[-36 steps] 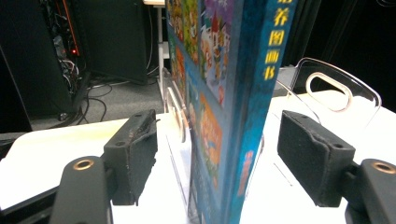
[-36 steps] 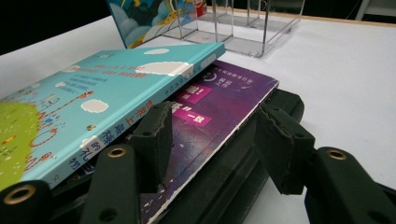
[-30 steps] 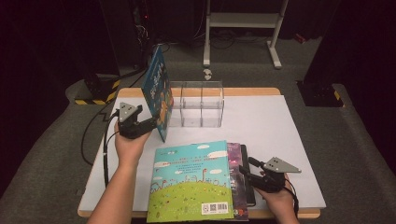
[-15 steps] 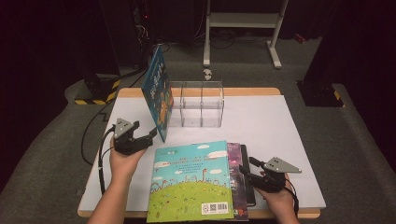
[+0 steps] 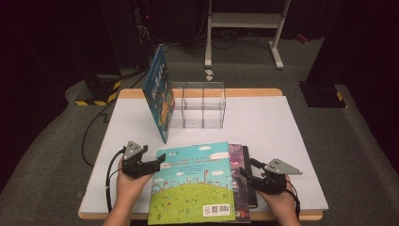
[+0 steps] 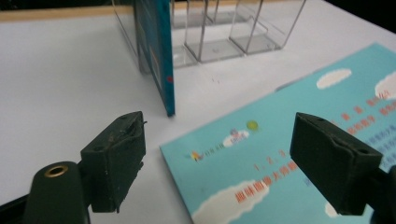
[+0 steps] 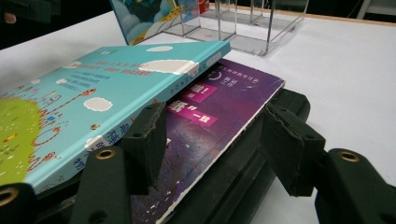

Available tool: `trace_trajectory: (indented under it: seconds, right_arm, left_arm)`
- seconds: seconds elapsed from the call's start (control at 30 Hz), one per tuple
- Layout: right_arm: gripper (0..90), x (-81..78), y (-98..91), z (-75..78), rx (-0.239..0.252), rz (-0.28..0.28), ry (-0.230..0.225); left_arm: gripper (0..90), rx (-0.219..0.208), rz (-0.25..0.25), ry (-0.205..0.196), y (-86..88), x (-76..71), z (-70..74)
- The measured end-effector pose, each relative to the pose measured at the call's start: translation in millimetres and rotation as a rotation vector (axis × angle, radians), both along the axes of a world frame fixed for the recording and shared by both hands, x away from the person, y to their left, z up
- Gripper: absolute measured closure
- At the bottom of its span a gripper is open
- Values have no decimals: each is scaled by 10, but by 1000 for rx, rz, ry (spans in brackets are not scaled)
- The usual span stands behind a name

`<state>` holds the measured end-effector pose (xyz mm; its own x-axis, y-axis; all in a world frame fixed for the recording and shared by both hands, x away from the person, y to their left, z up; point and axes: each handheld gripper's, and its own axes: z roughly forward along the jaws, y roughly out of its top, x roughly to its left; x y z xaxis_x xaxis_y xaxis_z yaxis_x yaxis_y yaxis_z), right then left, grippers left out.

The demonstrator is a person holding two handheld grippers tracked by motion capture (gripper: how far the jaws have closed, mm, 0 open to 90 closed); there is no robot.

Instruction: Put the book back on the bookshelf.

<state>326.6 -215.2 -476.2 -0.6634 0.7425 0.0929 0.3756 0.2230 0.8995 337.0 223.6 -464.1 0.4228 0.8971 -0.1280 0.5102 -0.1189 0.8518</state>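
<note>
The left gripper [image 5: 160,161] is now sitting lower, at the teal book's [image 5: 194,183] near-left corner, its jaws having just been opening, released. The right gripper [image 5: 246,170] is straddling, ungripped, the purple book [image 7: 219,121] beneath it on the bench [image 5: 282,127].

Light falls from above onto my white table [image 5: 263,122], which shows bright and even while the floor and room toward twelve o'clock sink into near black. Shadows are faint. The high view is soft and grainy. In my gripper views the near jaws blur slightly, and the clear rack [image 6: 224,28] glints.
</note>
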Motion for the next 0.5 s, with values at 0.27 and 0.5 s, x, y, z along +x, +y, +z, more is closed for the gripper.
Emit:
trace_trajectory:
  seconds: [0.27, 0.5]
  right_arm:
    - [355, -13, 41, 16, -30, -5, 10]
    - [333, -65, 116, 59, -45, 4, -2]
  left_arm:
    - [180, 44, -23, 67, -57, -129, -220]
    - [156, -22, -43, 138, -40, -261, -323]
